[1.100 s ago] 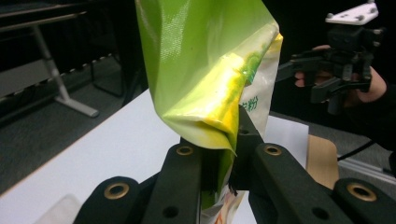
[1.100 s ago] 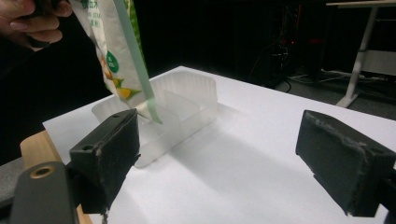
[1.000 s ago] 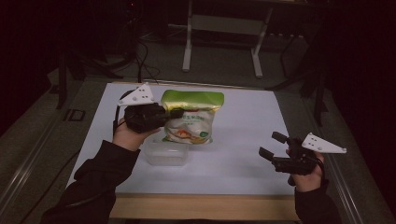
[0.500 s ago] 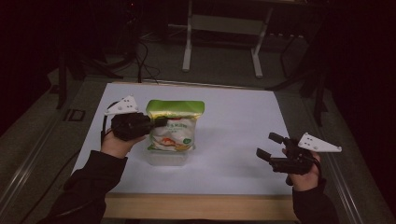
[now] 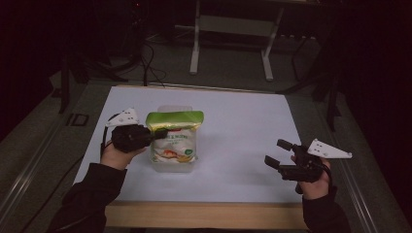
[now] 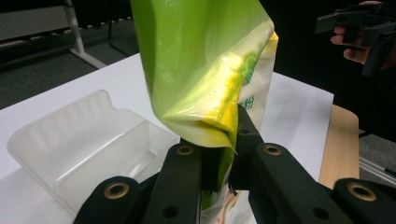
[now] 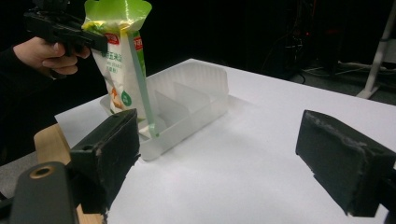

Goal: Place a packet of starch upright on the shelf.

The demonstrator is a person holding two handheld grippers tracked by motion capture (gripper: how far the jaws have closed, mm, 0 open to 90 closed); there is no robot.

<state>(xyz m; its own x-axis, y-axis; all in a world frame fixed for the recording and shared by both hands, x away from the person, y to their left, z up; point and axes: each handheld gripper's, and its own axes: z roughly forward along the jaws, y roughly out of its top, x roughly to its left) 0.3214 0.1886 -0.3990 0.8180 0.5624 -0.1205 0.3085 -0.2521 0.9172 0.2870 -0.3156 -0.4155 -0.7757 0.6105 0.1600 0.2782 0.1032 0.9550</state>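
A white snack bag with a green top (image 5: 176,138) hangs upright, its lower end in a clear plastic divided container (image 5: 174,168) at the table's left middle. My left gripper (image 5: 159,134) is shut on the bag's green top edge from the left. Up close, the left gripper view has the creased green top (image 6: 201,70) pinched between the jaws, with the container (image 6: 79,144) below. My right gripper (image 5: 276,152) hovers open and holds nothing at the table's near right. From there the bag (image 7: 122,65) stands in the end compartment of the container (image 7: 189,100).
The white table top (image 5: 243,126) has a wooden front edge (image 5: 204,214). Behind the table a metal stand (image 5: 231,29) and cables lie on the dark floor. The other hand with its gripper (image 6: 362,28) appears far off in the left gripper view.
My left gripper has carried the bag to the left and toward the person, bringing it over the container. The right gripper has hardly moved.
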